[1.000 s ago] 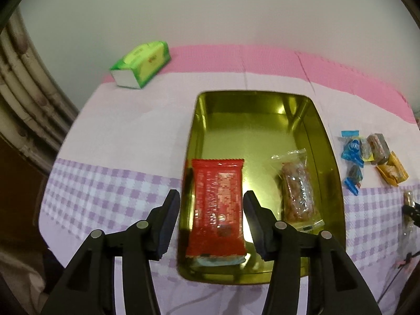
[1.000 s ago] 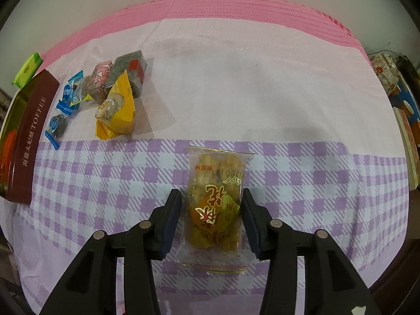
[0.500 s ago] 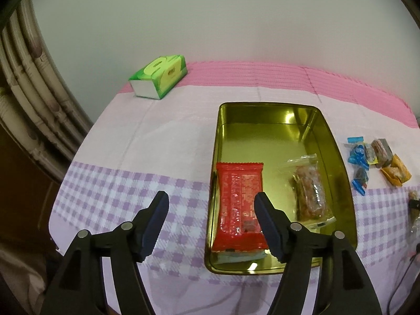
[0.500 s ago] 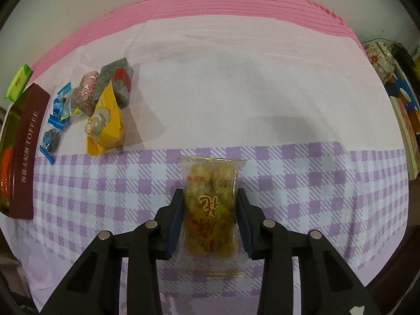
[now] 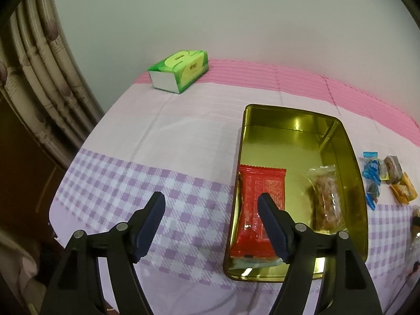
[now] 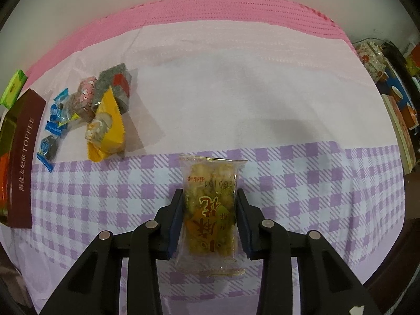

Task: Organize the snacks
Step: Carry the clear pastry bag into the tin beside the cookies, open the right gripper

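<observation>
A gold tin (image 5: 341, 141) holds a red packet (image 5: 252, 210) and a clear packet of brown snack (image 5: 326, 202). My left gripper (image 5: 211, 210) is open and empty, above the tin's near-left edge. My right gripper (image 6: 210, 207) is shut on a clear packet of yellow puffed snack (image 6: 210, 210) over the checked cloth. A heap of small wrapped snacks lies left of it: a yellow packet (image 6: 107, 128), a grey block (image 6: 115, 84), a pink one (image 6: 84, 97), blue candies (image 6: 53, 120). The tin's maroon side (image 6: 25, 157) shows at far left.
A green tissue box (image 5: 179, 69) stands at the table's far left corner. A curtain (image 5: 36, 84) hangs left of the table. Books and a patterned jar (image 6: 388, 84) sit off the table's right edge. The wall runs behind the pink cloth border.
My left gripper has opened wider and drawn back and left from the red packet. My right gripper has closed onto the yellow snack packet.
</observation>
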### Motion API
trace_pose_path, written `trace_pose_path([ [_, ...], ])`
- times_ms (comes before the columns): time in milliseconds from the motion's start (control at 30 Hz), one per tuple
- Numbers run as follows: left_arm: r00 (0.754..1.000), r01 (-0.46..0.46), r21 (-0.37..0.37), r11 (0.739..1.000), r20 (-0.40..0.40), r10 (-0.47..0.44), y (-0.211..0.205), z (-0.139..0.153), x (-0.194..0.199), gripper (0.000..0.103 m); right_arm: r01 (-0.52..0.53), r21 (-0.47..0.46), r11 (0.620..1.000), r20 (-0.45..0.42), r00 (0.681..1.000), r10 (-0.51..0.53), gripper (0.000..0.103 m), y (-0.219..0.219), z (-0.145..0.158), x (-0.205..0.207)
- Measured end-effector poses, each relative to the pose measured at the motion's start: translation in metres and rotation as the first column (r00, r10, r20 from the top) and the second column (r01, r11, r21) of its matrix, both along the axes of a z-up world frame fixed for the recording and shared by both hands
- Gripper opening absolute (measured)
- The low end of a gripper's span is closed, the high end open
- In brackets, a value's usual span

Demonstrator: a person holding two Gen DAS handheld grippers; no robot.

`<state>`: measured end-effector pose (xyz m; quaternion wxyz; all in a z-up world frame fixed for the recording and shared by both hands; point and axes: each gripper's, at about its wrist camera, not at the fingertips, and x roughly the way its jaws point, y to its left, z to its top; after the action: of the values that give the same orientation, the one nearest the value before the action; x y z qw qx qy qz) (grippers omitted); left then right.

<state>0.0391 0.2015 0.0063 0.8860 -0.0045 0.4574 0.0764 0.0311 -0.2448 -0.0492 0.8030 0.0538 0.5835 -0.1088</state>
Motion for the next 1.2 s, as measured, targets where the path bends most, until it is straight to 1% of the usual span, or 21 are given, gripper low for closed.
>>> trace_pose_path([
  [133, 1.0, -0.007, -0.011, 1.0, 0.007, 0.007, 0.003, 0.001, 0.0, 0.076, -0.024, -0.01, 1.0, 0.045, 0.999, 0.024, 0.034, 0.015, 0.024, -0.002],
  [267, 1.0, -0.019, -0.015, 1.0, 0.006, 0.02, 0.005, 0.001, 0.0, 0.077, -0.082, 0.006, 0.997, 0.096, 0.992, 0.081, 0.034, 0.039, 0.047, -0.001],
  [400, 0.999, -0.037, -0.028, 0.999, 0.013, 0.038, 0.01, 0.003, -0.001, 0.077, -0.165, 0.04, 0.985, 0.146, 0.977, 0.158, 0.034, 0.077, 0.068, 0.005],
  [533, 0.998, -0.059, -0.038, 0.998, 0.011, 0.06, 0.015, 0.006, -0.003, 0.077, -0.255, 0.083, 0.963, 0.178, 0.955, 0.238, 0.034, 0.122, 0.078, 0.016],
  [767, 0.994, -0.109, -0.012, 0.994, 0.024, 0.109, 0.027, 0.007, -0.012, 0.077, -0.385, 0.164, 0.908, 0.206, 0.914, 0.35, 0.034, 0.197, 0.08, 0.031],
  [867, 0.991, -0.134, 0.001, 0.991, 0.02, 0.134, 0.034, 0.006, -0.017, 0.077, -0.426, 0.171, 0.889, 0.217, 0.896, 0.388, 0.034, 0.224, 0.079, 0.038],
  [967, 0.987, -0.158, -0.007, 0.987, 0.012, 0.158, 0.042, 0.004, -0.022, 0.077, -0.459, 0.188, 0.868, 0.213, 0.882, 0.421, 0.034, 0.249, 0.073, 0.047],
  [1067, 0.983, -0.183, -0.025, 0.983, 0.009, 0.183, 0.049, 0.003, -0.023, 0.077, -0.476, 0.205, 0.855, 0.198, 0.876, 0.44, 0.034, 0.27, 0.064, 0.051],
  [1200, 0.979, -0.206, -0.037, 0.978, 0.0, 0.206, 0.056, 0.0, -0.022, 0.077, -0.482, 0.21, 0.851, 0.176, 0.874, 0.452, 0.034, 0.289, 0.05, 0.055],
])
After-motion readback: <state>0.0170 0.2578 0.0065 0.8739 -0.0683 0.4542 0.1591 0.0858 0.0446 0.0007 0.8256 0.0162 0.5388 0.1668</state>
